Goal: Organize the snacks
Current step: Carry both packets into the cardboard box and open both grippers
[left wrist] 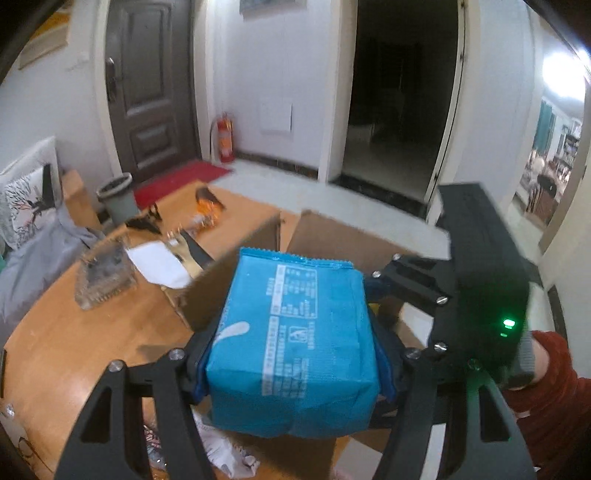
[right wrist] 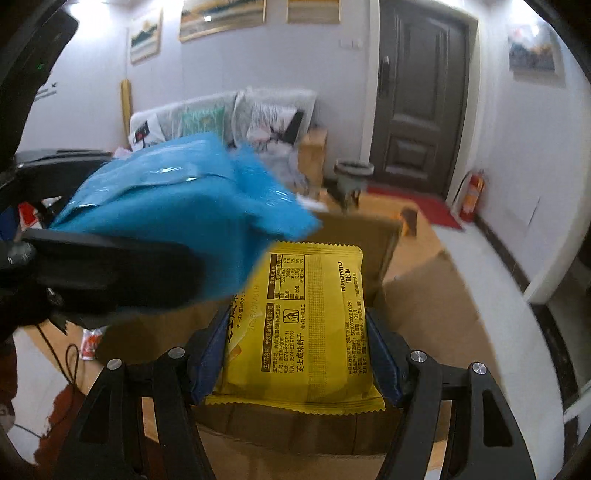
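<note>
Blue packet [left wrist: 295, 350] in left claw [left wrist: 291, 365], half-spread

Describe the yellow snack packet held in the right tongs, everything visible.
The yellow snack packet is a flat, glossy plastic pillow pack with crimped, serrated ends and a ribbed back seam running lengthwise. Its back faces the camera, printed in black with a nutrition table, small text and a bin symbol. It looks sealed and full. The right tongs pinch its long edges between blue pads, holding it over an open cardboard box. A blue snack packet overlaps its upper left corner.

A home living room: cushioned sofa [right wrist: 221, 118], front door [right wrist: 421, 99], framed pictures [right wrist: 221, 18].
</note>
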